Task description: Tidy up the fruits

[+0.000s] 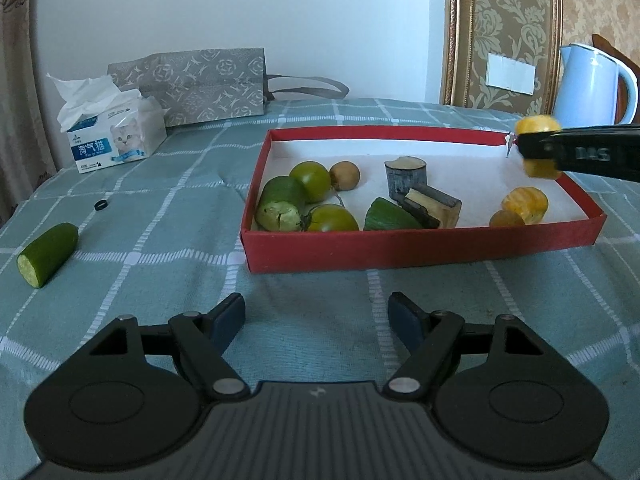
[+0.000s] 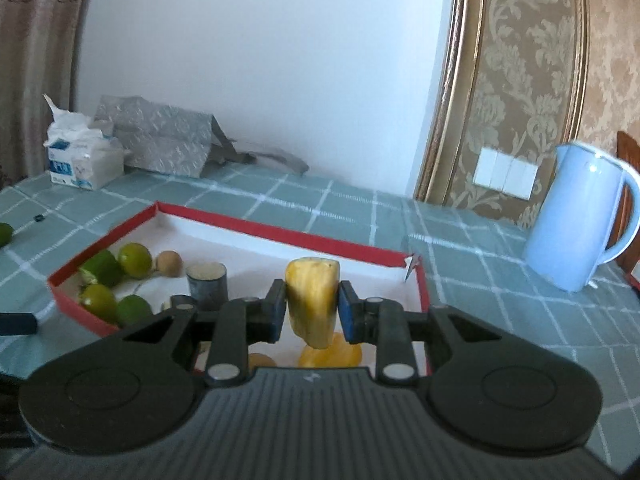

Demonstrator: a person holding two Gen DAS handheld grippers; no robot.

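A red box point(image 1: 420, 246) with a white floor holds green tomatoes point(image 1: 311, 176), cucumber pieces point(image 1: 280, 200), a brown round fruit point(image 1: 345, 175), dark sugarcane chunks point(image 1: 405, 178) and yellow pieces point(image 1: 525, 205). My right gripper point(image 2: 313, 307) is shut on a yellow banana chunk point(image 2: 313, 300), held in the air above the box's right end point(image 2: 420, 280); the left wrist view shows it as the banana chunk point(image 1: 537, 125) in black fingers point(image 1: 576, 154). One cucumber piece point(image 1: 47, 254) lies on the cloth at the left. My left gripper point(image 1: 316, 320) stands open over the cloth, in front of the box, nothing between its pads.
A green checked tablecloth point(image 1: 160, 208) covers the table. A tissue pack point(image 1: 116, 136) and a grey patterned bag point(image 1: 208, 84) sit at the back left. A light-blue kettle point(image 2: 576, 216) stands at the right. A small black ring point(image 1: 101, 205) lies near the loose cucumber.
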